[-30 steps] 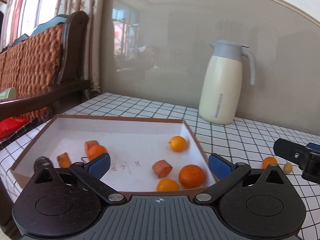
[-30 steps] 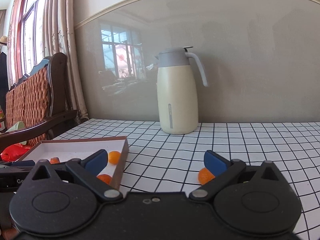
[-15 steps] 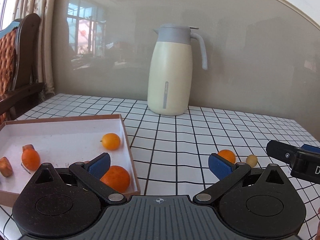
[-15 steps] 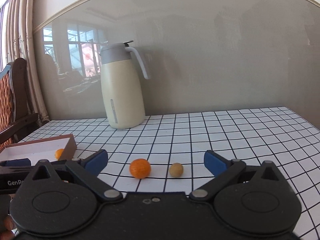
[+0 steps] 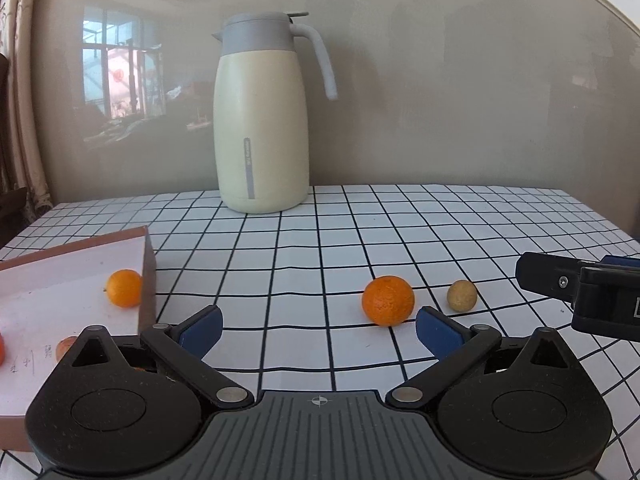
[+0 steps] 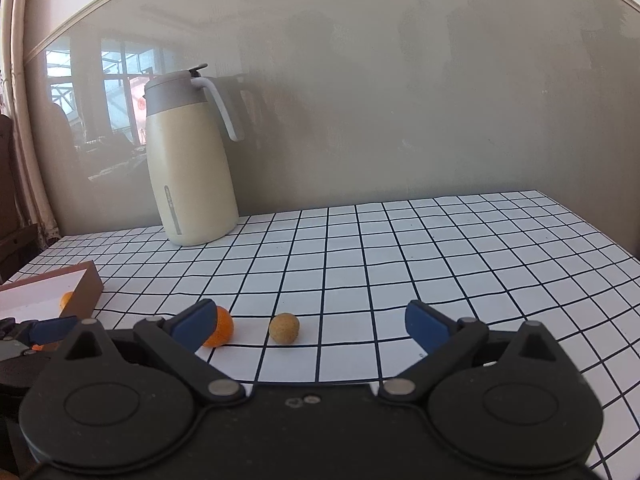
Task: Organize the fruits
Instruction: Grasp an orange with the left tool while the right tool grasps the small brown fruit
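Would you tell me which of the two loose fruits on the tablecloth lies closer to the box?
The orange tangerine; the small tan round fruit lies beyond it, on the side away from the box.

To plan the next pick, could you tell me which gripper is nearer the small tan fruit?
Right. The tan fruit lies between its open fingers, just ahead; the left gripper faces the orange instead.

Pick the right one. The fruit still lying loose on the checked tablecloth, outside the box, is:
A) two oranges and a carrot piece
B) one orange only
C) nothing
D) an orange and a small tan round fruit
D: an orange and a small tan round fruit lie side by side, apart, on the tablecloth, right of the box.
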The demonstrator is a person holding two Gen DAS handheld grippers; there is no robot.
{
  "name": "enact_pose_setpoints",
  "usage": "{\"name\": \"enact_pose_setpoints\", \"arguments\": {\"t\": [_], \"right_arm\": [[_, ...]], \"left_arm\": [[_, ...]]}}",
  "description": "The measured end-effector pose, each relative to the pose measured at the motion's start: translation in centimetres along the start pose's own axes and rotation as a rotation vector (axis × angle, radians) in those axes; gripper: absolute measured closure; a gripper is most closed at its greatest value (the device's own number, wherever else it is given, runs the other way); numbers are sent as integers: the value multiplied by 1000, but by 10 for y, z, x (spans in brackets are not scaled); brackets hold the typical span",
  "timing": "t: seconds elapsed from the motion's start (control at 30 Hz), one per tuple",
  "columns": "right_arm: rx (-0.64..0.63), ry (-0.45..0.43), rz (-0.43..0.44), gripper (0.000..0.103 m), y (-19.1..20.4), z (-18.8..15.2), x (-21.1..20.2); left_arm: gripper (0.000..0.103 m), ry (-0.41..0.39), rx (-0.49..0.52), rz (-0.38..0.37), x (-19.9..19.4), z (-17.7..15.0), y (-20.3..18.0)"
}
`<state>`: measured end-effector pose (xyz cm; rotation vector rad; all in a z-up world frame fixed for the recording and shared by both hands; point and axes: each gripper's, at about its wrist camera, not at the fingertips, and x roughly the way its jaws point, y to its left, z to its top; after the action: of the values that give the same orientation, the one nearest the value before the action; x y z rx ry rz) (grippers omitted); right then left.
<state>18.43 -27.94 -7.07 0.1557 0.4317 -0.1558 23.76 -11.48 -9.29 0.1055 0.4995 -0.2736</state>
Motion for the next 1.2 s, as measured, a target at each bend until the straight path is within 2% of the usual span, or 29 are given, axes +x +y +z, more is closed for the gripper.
{"name": "enact_pose_setpoints", "arguments": {"t": [0.1, 0.3, 0.47, 0.53, 0.7, 0.77, 0.8, 1.1, 1.2], "right_arm": [[16, 5, -8, 10, -5, 0, 1], [27, 1, -19, 10, -13, 0, -1], [40, 3, -25, 10, -19, -1, -1], [40, 3, -25, 10, -20, -1, -1], [44, 5, -21, 10, -21, -1, 2], [42, 7, -21, 10, -20, -1, 2], [43, 9, -21, 10, -20, -1, 3], [35, 34, -1, 12, -11, -2, 13], [20, 58, 8, 18, -6, -3, 21]], "left_arm": [[11, 13, 22, -34, 6, 1, -12], [22, 33, 18, -58, 22, 2, -27], [25, 50, 8, -68, 38, 4, -34], [32, 57, 11, -73, 43, 5, -37], [38, 87, -13, -78, 57, 10, -41], [52, 101, -12, -74, 60, 10, -42], [63, 114, -17, -74, 63, 10, -42], [63, 114, -48, -49, 59, 5, -22], [63, 116, -53, -25, 57, 3, -9]]}}
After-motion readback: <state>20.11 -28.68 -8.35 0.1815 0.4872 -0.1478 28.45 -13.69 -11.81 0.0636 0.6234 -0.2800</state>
